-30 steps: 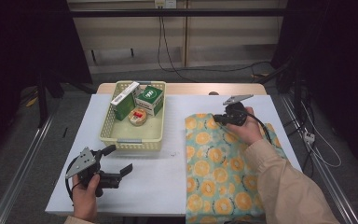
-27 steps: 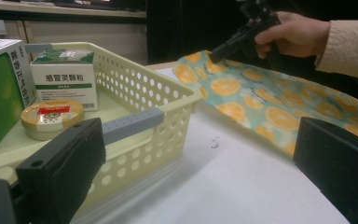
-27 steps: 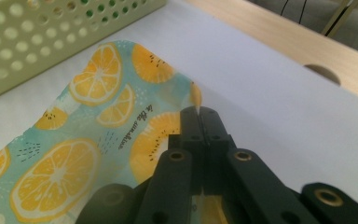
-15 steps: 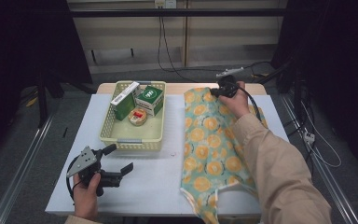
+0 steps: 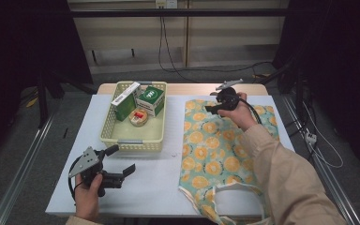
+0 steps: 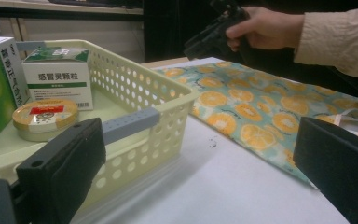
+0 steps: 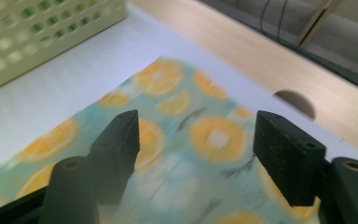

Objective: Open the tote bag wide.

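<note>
A: Where is the right gripper (image 5: 212, 107)?

B: It is in the upper middle of the high view, above the far edge of the orange-print cloth (image 5: 215, 154). Its jaws have just been opening. They stand spread, and nothing is between them; in the right gripper view the cloth (image 7: 177, 140) lies flat under them.

A: And the cloth?

B: It is spread on the right half of the desk (image 5: 164, 183), from the far edge to the near edge, where a white-trimmed opening shows.

A: The left gripper (image 5: 122, 161)?

B: Lower left of the frame, jaws spread and empty, above the bare desk. Just behind it stands the yellow basket (image 5: 131, 139), with two green boxes (image 5: 151, 99) and a round tin (image 5: 138, 116) inside.
</note>
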A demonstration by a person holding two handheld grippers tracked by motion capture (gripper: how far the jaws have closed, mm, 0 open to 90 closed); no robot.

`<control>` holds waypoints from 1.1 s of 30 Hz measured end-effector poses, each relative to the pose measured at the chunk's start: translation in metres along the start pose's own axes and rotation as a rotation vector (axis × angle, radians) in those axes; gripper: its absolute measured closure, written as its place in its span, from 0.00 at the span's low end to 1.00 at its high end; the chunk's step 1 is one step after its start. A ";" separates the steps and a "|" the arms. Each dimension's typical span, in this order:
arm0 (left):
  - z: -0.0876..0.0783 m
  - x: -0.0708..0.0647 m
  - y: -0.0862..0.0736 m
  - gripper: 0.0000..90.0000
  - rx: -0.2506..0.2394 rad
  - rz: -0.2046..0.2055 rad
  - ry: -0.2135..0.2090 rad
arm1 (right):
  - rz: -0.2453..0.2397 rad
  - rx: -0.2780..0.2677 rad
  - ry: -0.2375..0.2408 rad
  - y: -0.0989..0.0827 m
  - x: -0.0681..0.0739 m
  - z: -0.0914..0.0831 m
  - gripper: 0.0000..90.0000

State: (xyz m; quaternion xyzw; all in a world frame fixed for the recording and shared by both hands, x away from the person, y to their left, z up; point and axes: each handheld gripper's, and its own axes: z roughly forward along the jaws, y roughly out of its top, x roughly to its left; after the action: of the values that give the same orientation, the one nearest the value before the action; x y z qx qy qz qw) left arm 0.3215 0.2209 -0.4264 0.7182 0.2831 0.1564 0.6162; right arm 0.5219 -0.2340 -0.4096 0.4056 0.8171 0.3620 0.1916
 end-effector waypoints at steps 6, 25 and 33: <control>-0.002 0.000 0.000 0.02 -0.013 -0.007 0.003 | -0.024 0.019 0.058 -0.021 0.030 -0.024 0.27; 0.000 -0.003 0.001 0.02 0.002 -0.001 0.001 | -0.129 0.046 0.226 -0.060 0.109 -0.033 0.22; -0.001 -0.003 0.001 0.02 0.005 0.002 0.001 | -0.148 0.051 0.261 -0.069 0.125 -0.021 0.23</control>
State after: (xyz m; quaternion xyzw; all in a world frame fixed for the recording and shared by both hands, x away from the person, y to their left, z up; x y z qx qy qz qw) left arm 0.3189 0.2195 -0.4250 0.7197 0.2833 0.1568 0.6141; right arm 0.3987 -0.1713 -0.4499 0.2983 0.8718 0.3756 0.0996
